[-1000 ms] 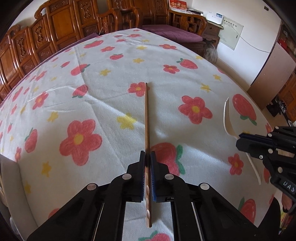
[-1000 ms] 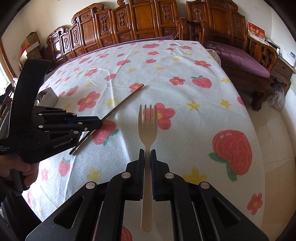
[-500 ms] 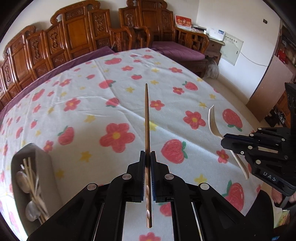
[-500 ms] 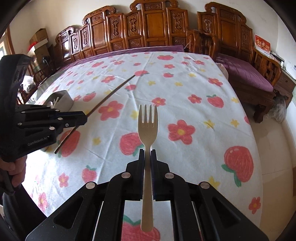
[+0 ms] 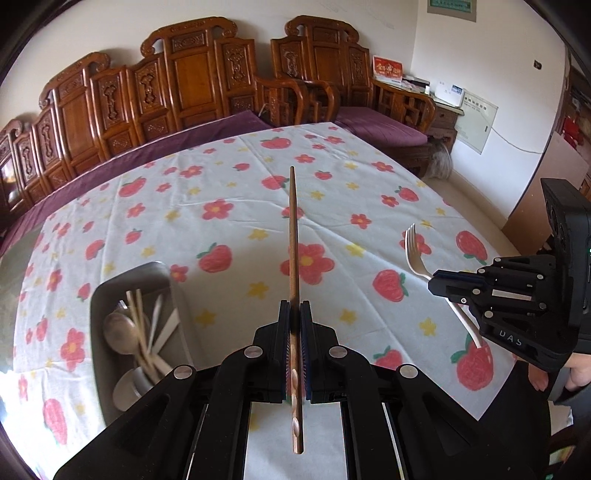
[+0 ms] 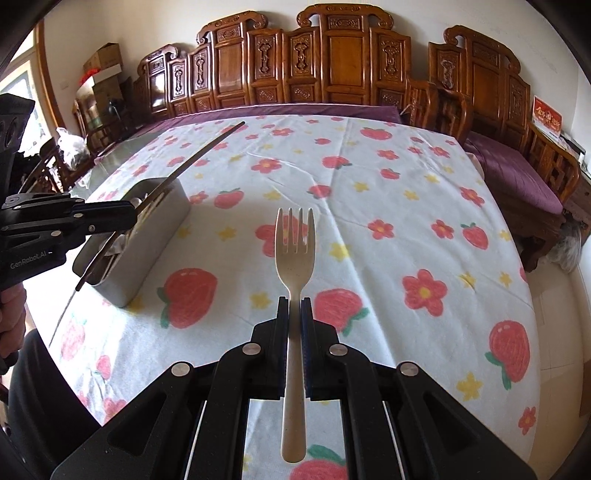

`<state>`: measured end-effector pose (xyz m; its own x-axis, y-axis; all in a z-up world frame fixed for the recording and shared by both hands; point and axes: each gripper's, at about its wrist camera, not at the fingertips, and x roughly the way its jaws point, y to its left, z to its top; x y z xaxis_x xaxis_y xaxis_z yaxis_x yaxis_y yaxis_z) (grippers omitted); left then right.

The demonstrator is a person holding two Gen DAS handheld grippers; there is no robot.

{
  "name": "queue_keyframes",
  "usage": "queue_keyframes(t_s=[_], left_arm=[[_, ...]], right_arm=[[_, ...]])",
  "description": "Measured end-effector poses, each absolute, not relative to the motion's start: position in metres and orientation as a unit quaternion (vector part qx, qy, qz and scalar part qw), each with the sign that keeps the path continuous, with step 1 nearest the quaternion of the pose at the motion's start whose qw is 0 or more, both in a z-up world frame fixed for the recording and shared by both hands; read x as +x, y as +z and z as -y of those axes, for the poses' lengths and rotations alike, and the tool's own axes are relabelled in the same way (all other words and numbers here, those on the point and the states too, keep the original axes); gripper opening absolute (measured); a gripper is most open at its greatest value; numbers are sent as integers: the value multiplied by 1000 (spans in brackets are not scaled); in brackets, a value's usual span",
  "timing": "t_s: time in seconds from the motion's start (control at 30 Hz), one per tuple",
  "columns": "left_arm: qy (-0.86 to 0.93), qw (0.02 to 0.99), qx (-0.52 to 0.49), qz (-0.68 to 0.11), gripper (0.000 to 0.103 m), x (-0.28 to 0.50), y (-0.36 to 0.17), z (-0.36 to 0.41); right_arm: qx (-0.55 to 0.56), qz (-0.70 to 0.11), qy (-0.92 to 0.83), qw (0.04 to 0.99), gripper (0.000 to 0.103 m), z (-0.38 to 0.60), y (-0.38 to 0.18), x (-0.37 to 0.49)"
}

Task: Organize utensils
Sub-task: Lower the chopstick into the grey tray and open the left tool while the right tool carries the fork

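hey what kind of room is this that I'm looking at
Probably a home living or dining room: carved wooden chairs line the wall, a purple-cushioned bench stands nearby, and a strawberry-and-flower tablecloth covers the table.

a row of carved reddish-brown wooden chair backs [image 6: 332,62] lines the off-white plastered wall [image 5: 122,29]. purple seat cushions [image 5: 384,127] lie on the bench to the right. a white tablecloth printed with red flowers and strawberries [image 6: 388,206] covers the table. stacked cardboard boxes [image 6: 105,64] stand in the far left corner, near daylight from the left edge.
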<state>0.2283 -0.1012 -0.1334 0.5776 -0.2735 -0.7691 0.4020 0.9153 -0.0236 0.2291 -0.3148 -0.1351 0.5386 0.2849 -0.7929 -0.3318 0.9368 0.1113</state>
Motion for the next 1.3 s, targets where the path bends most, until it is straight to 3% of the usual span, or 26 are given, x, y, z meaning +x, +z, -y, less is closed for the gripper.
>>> queue_keyframes(t_s=[0.43, 0.8, 1.3], left_arm=[[-156, 895, 57, -414, 5, 222, -134, 47], [-122, 883, 31, -452, 5, 237, -165, -5], [-94, 867, 53, -486, 5, 252, -205, -10]], right_arm=[[-14, -438, 195, 878, 8, 277, -131, 227], [-23, -437, 209, 874, 8, 257, -128, 225], [-30, -450, 216, 866, 8, 246, -139, 229]])
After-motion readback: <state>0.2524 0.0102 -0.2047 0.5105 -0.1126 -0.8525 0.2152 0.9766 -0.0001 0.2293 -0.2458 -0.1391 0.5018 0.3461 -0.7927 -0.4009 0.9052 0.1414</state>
